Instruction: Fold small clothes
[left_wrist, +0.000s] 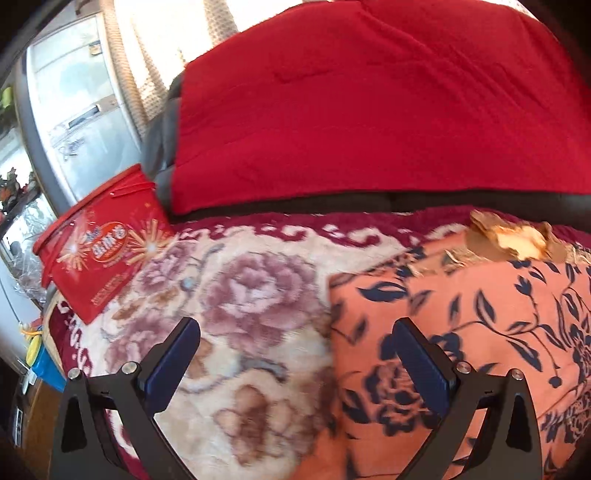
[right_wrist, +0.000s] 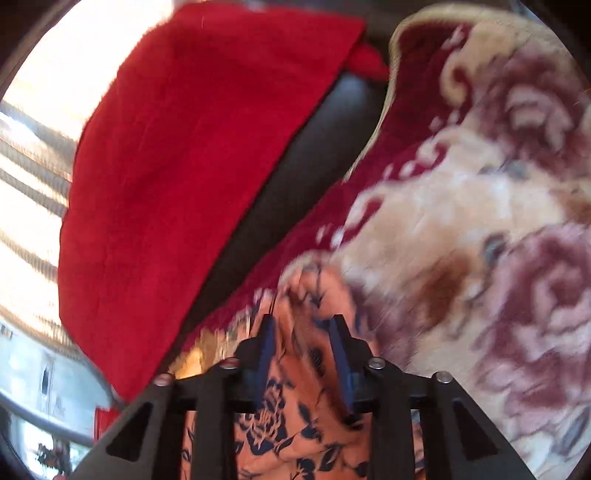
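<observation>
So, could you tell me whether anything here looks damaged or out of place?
Yes: a torn, frayed patch shows at the far edge of the orange garment, exposing pale material. The red box lies tilted on the blanket's corner.

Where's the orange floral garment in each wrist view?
Left wrist: the orange floral garment fills the lower right, lying on the floral blanket; the open left tongs straddle its left edge.
Right wrist: the garment sits bottom centre, bunched between the right tongs, which are closed on it.
Shared landmark: the red blanket over the dark sofa back, upper left in the right wrist view.
</observation>
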